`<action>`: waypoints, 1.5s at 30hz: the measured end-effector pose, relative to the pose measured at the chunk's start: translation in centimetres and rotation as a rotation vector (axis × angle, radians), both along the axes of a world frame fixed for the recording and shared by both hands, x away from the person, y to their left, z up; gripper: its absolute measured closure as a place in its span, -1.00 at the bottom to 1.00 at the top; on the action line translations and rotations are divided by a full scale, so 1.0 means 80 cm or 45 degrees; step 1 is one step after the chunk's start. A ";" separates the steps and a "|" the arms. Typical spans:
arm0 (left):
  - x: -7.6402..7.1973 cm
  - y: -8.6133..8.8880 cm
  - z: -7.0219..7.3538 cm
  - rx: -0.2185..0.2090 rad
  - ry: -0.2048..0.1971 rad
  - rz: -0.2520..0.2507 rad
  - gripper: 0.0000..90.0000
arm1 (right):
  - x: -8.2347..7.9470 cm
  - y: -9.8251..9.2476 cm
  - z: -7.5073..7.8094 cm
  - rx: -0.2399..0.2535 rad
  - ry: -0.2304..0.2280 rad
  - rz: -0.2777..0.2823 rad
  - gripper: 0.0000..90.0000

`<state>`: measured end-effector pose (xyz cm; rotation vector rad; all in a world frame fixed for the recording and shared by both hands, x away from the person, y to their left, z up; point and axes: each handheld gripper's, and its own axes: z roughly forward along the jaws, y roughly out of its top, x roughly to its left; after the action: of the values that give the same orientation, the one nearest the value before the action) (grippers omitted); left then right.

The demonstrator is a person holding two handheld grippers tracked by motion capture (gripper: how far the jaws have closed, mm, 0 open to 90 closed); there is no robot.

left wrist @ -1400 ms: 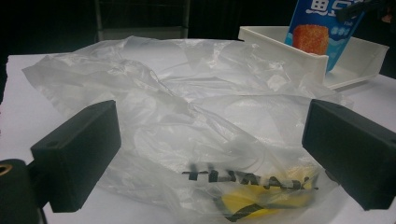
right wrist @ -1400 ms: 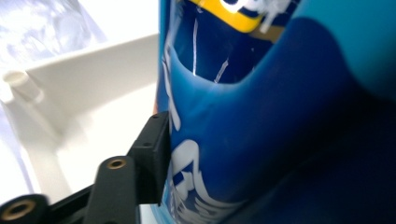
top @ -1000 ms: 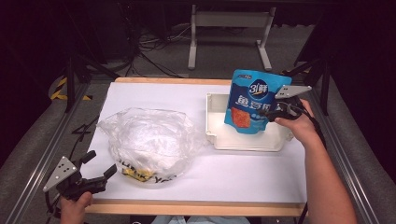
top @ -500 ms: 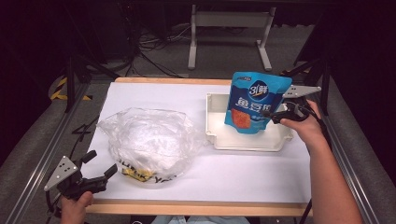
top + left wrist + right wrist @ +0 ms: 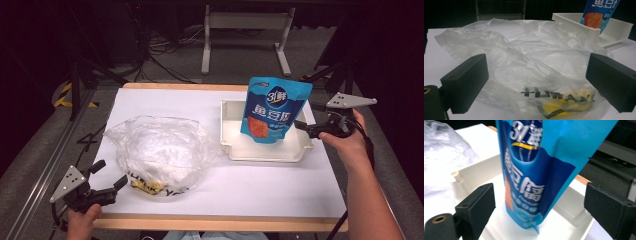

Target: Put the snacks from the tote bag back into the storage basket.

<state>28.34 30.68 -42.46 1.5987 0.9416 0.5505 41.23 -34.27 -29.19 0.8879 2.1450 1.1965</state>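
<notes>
A blue snack pouch [image 5: 275, 110] stands upright in the white tray [image 5: 265, 155] at the right of the table. My right gripper [image 5: 301, 127] hovers just right of the pouch. Its jaws have just been opening. In the right gripper view the pouch [image 5: 534, 182] stands ahead between the spread jaws of that gripper [image 5: 539, 202], and neither pad touches it. A crumpled clear plastic bag [image 5: 160, 150] with yellow print lies at the left. My left gripper [image 5: 111, 173] rests open at the bag's near-left edge, and its jaws [image 5: 537, 70] frame the bag [image 5: 531, 72] without pressing it.
The table is covered with a white sheet [image 5: 280, 190] and has a wooden front edge. The tray's wall [image 5: 584, 25] rises behind the bag in the left gripper view. A dark floor with stands and cables surrounds the table.
The right gripper has let go of the pouch, opened wide and drawn back to the right and slightly up. The pouch stays standing in the tray. The left gripper has not moved.
</notes>
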 end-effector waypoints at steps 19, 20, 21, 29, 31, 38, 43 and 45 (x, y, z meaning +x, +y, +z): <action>0.006 -0.005 0.000 0.000 -0.004 -0.023 -0.88 | -0.078 0.036 0.008 0.134 -0.112 0.232 -0.89; 0.006 -0.005 0.000 -0.001 -0.004 -0.021 -0.88 | -0.081 0.040 0.007 0.134 -0.114 0.240 -0.89; 0.006 -0.005 0.001 0.001 -0.002 -0.023 -0.88 | -0.084 0.044 0.004 0.125 -0.110 0.244 -0.89; 0.005 -0.004 0.001 -0.008 -0.011 -0.021 -0.89 | -0.101 0.064 -0.020 0.209 -0.143 0.251 -0.90; 0.005 -0.004 0.001 -0.004 -0.010 -0.019 -0.89 | -0.103 0.066 -0.026 0.225 -0.143 0.243 -0.90; 0.004 -0.006 0.002 0.016 -0.027 -0.009 -0.93 | -0.110 0.075 -0.051 0.209 -0.148 0.224 -0.90; 0.004 -0.008 0.001 0.008 -0.059 -0.020 -0.98 | -0.111 0.078 -0.068 0.219 -0.147 0.200 -0.91; 0.004 -0.008 0.000 0.027 -0.069 -0.017 -0.99 | -0.112 0.078 -0.078 0.239 -0.161 0.180 -0.91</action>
<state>28.63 30.02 -42.48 1.6001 0.8865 0.5938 32.27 -28.00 -35.40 0.7247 2.0471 1.5036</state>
